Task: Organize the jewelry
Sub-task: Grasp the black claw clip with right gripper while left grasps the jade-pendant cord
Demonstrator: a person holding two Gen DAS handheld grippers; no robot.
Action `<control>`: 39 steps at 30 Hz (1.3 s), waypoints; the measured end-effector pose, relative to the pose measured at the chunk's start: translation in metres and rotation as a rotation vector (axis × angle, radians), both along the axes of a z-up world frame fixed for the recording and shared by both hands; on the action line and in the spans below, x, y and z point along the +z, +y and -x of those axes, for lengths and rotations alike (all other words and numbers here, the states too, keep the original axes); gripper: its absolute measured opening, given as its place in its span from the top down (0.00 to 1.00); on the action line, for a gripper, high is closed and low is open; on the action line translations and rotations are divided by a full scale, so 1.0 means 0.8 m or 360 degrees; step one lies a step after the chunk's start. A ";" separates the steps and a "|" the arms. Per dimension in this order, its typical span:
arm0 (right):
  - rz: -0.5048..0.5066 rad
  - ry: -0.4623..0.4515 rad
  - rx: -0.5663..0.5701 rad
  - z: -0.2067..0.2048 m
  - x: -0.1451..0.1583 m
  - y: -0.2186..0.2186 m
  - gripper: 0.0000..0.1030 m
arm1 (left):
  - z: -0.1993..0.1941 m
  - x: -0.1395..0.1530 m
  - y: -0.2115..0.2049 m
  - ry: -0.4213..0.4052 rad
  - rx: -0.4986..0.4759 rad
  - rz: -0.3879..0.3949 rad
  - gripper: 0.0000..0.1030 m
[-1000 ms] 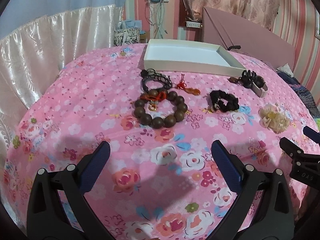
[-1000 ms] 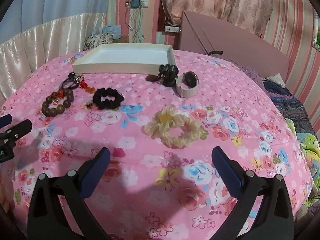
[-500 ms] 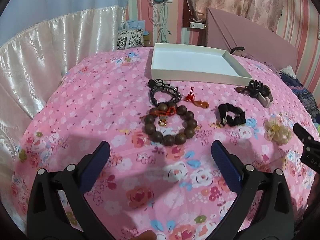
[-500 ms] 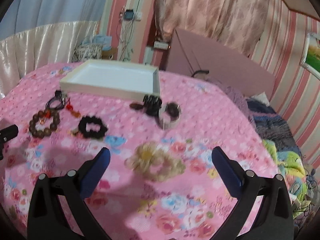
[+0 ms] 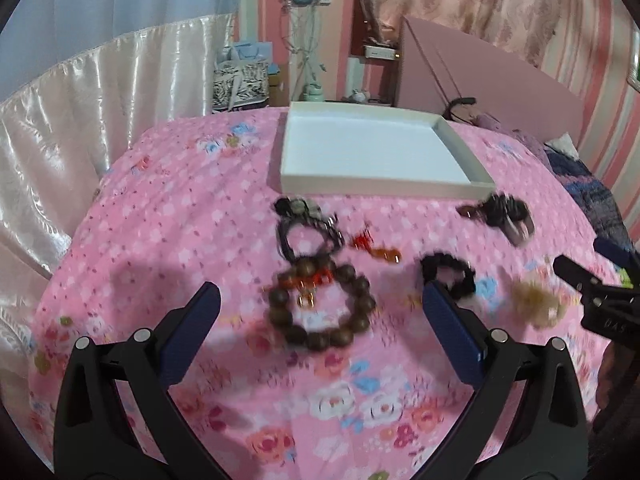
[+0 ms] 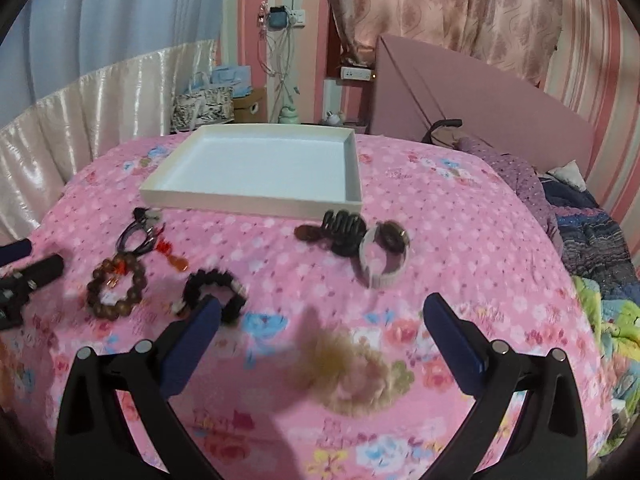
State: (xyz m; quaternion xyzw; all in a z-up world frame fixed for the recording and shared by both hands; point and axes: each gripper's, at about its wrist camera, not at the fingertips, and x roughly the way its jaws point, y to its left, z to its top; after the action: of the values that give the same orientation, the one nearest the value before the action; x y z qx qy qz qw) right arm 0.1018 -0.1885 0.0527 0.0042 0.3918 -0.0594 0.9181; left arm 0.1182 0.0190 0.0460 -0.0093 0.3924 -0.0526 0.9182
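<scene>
Left wrist view: the left gripper (image 5: 320, 312) hangs over the pink floral bedspread (image 5: 168, 240), its jaws spread wide and holding nothing. Between and just ahead of its blue fingertips (image 5: 202, 312) lies the bead bracelet (image 5: 320, 308), a ring of dark wooden beads with a red tassel at its far side. Just beyond that is a dark cord bracelet (image 5: 308, 232), and to its right a small red charm (image 5: 376, 248). The black scrunchie (image 5: 448, 276) sits just past the right fingertip. Farther right lies the cream scrunchie (image 5: 536, 304), blurred, with the right gripper (image 5: 592, 280) coming in from the edge close beside it. A dark hair clip (image 5: 500, 208) lies ahead to the right, near the corner of the white tray (image 5: 380, 188), which stands straight ahead with nothing in it.

Right wrist view: the right gripper (image 6: 320, 320) is also released, jaws wide and bare. The cream scrunchie (image 6: 352, 368) lies between its fingertips, blurred. The black scrunchie (image 6: 214, 290) sits at the left fingertip, partly behind it. Ahead are the hair clip (image 6: 340, 232) and, touching it on the right, a watch (image 6: 384, 252) with a pale band. To the far left are the bead bracelet (image 6: 116, 288), cord bracelet (image 6: 138, 234) and charm (image 6: 172, 254), with the left gripper (image 6: 28, 276) at the edge. The tray (image 6: 256, 204) lies ahead, slightly left.
</scene>
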 end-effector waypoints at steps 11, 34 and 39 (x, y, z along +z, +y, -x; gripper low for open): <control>-0.0008 0.0130 -0.0026 -0.111 0.024 -0.013 0.02 | -0.114 0.028 0.000 0.0073 0.0010 0.0034 0.03; 0.0116 0.0142 -0.0118 -0.160 -0.078 -0.019 0.07 | -0.195 -0.097 0.041 0.0237 0.0162 0.0068 0.07; 0.0079 0.0172 -0.0127 -0.159 -0.082 -0.024 0.16 | -0.189 -0.094 0.020 0.0207 0.0087 -0.0025 0.08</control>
State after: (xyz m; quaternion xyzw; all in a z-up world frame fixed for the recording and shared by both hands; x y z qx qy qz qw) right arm 0.2288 -0.2076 -0.0128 -0.0062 0.4387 -0.1057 0.8924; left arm 0.2692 0.0354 -0.0292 -0.0163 0.4511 -0.0238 0.8920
